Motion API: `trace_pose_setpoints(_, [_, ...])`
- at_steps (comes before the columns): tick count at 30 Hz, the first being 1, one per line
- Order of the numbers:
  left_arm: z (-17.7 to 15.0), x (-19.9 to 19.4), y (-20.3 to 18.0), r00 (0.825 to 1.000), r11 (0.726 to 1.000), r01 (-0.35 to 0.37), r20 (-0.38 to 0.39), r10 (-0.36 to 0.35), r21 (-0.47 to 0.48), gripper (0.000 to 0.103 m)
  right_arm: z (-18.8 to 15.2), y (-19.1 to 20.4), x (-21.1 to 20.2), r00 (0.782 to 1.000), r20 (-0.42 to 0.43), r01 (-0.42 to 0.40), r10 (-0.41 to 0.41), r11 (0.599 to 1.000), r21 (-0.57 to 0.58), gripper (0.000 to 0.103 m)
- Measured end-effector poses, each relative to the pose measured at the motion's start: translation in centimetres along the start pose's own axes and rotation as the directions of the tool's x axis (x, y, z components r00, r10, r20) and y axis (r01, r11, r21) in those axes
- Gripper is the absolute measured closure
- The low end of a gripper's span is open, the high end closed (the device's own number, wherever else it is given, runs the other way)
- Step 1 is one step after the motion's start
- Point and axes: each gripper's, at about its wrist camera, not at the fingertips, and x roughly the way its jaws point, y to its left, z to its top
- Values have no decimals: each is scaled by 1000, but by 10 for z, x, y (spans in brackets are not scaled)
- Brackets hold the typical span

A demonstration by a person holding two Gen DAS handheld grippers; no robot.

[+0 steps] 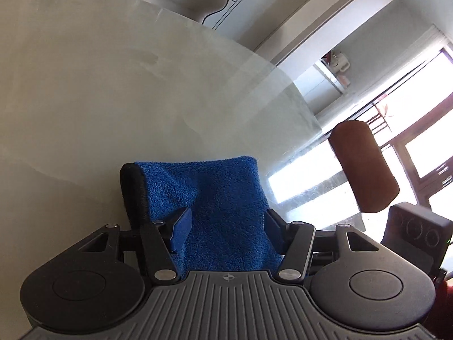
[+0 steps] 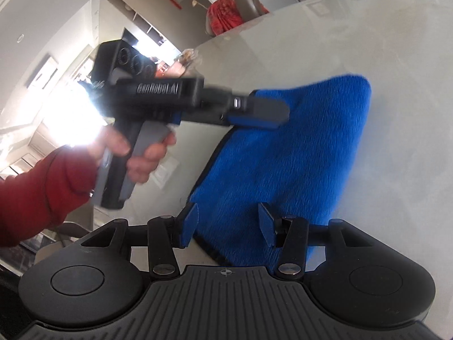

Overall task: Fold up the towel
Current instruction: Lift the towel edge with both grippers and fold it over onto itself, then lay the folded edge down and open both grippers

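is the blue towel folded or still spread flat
Folded: the blue towel lies on the table as a compact doubled pad with a rounded fold edge at the far end. How many layers, cannot tell.

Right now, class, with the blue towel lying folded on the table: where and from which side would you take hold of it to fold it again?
Take the towel at its black-piped free edge, beside the right claw. Come in low from that near side: layers end there, while the far end is a rounded fold.

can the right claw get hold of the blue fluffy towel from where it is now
Probably yes. The right claw is open, with the blue fluffy towel lying between and just beyond its fingers on the pale glossy table. The left claw hangs over the towel's far part, not in its way.
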Motion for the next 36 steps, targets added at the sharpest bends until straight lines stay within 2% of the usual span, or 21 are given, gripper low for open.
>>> trace_pose_setpoints(3, [6,-7,12,1000,1000,-2,21,3,-26,49,-9,-5,-11,1000,2,-29,29,999,22,54])
trace_pose_setpoints(5, [12,-12,13,999,1000,-7,33,7,-20,47,-6,-3,-17,999,-12,-38,38,999,-21,54])
trace_pose_setpoints(8, [24,-15,7,998,1000,6,65,-7,18,43,11,1,-23,998,34,-44,49,992,-122,50])
trace_pose_setpoints(9, [29,-15,4,997,1000,16,73,-18,25,43,22,0,-24,996,65,-43,53,988,-147,46])
trace_pose_setpoints(12, [39,-5,1,996,999,48,73,-49,25,43,47,-14,-19,993,101,-38,54,986,-160,44])
trace_pose_setpoints(17, [44,13,15,1000,1000,-9,12,8,6,43,67,-33,-15,996,85,20,-5,983,-183,44])
trace_pose_setpoints(22, [43,5,35,998,997,-41,40,44,-67,43,65,-45,-20,988,151,58,-39,991,-122,44])
trace_pose_setpoints(23, [43,-1,35,997,996,-46,52,49,-72,43,63,-41,-24,985,170,63,-40,990,-130,44])
trace_pose_setpoints(25, [40,-16,29,996,998,-19,91,24,-54,43,50,-26,-37,982,186,6,26,986,-168,42])
trace_pose_setpoints(27, [33,-35,16,992,999,33,125,-30,-22,42,38,-14,-45,983,165,-48,81,980,-194,39])
trace_pose_setpoints(29, [17,-50,-2,987,995,96,131,-97,12,39,20,-1,-47,988,113,-76,102,974,-216,38])
trace_pose_setpoints(31, [0,-54,-12,986,991,130,103,-130,14,38,-1,10,-47,994,58,-82,97,970,-228,38])
trace_pose_setpoints(36, [-47,-34,-28,993,994,112,-36,-112,-4,38,-45,20,-46,998,-3,-58,58,984,-171,38])
